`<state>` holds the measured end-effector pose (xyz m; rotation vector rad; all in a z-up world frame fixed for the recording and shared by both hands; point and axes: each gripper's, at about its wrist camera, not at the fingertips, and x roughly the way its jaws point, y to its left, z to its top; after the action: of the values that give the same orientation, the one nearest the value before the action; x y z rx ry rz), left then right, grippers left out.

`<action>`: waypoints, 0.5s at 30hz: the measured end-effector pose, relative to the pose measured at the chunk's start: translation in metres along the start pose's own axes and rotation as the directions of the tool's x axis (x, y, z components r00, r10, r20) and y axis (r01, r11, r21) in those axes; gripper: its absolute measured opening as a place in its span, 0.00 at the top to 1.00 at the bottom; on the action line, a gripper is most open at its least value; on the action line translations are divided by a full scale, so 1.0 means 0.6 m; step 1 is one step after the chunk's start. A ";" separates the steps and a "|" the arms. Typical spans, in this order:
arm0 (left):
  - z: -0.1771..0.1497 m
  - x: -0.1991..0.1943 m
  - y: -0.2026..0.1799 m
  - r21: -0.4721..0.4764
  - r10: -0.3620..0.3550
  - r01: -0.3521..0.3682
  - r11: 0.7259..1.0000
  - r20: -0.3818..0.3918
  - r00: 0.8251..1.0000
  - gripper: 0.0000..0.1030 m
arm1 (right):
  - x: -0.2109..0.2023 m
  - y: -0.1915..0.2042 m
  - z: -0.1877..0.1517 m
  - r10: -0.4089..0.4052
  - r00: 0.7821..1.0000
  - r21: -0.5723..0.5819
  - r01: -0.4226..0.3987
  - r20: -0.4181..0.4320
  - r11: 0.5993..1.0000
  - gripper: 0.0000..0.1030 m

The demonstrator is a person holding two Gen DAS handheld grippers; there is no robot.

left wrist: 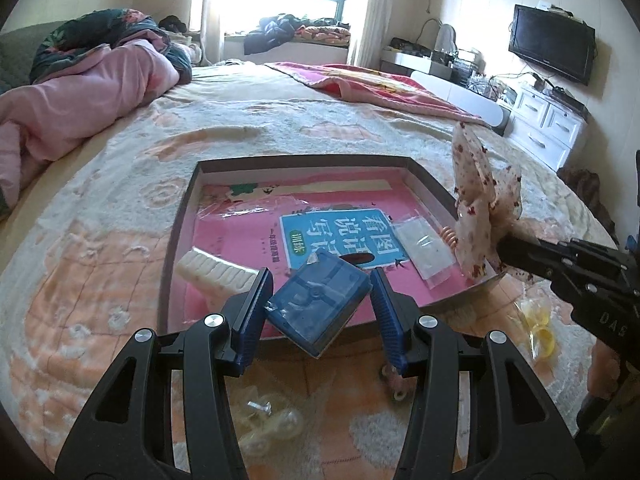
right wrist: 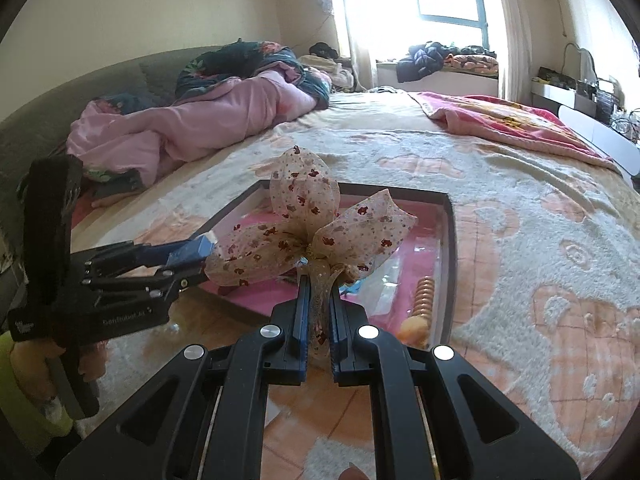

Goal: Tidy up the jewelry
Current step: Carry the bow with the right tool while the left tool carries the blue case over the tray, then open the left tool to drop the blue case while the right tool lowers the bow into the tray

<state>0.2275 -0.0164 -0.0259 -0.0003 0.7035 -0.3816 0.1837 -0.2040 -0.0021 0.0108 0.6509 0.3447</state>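
My left gripper (left wrist: 320, 276) is shut on a small blue box (left wrist: 318, 306), held tilted over the near edge of a dark-rimmed tray (left wrist: 178, 232). In the right wrist view the same gripper (right wrist: 200, 258) comes in from the left with the blue box (right wrist: 196, 249) in its jaws. My right gripper (right wrist: 319, 285) is shut on the stem of a sheer floral bow (right wrist: 312, 220), held above the tray (right wrist: 450, 240). From the left wrist view the right gripper (left wrist: 502, 248) enters at the right, with the bow (left wrist: 476, 196) standing up over the tray's right corner.
The tray holds a pink book (left wrist: 344, 236), a white comb-like piece (left wrist: 216, 272), a clear bag (left wrist: 424, 250) and an orange spiral tie (right wrist: 424, 296). On the bedspread lie a bag of yellow rings (left wrist: 536, 328), clear packets (left wrist: 264, 416) and pink beads (left wrist: 394, 386). A pink quilt (left wrist: 80, 96) is heaped at the far left.
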 end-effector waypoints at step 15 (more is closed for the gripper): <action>0.012 0.061 -0.025 0.020 -0.021 0.022 1.000 -0.034 0.999 0.60 | 0.046 -0.052 0.004 -0.093 0.994 0.031 0.095 -0.062 0.995 0.92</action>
<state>0.2525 -0.0436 -0.0413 0.0174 0.7339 -0.4104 0.2154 -0.2245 -0.0201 0.0021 0.7151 0.2443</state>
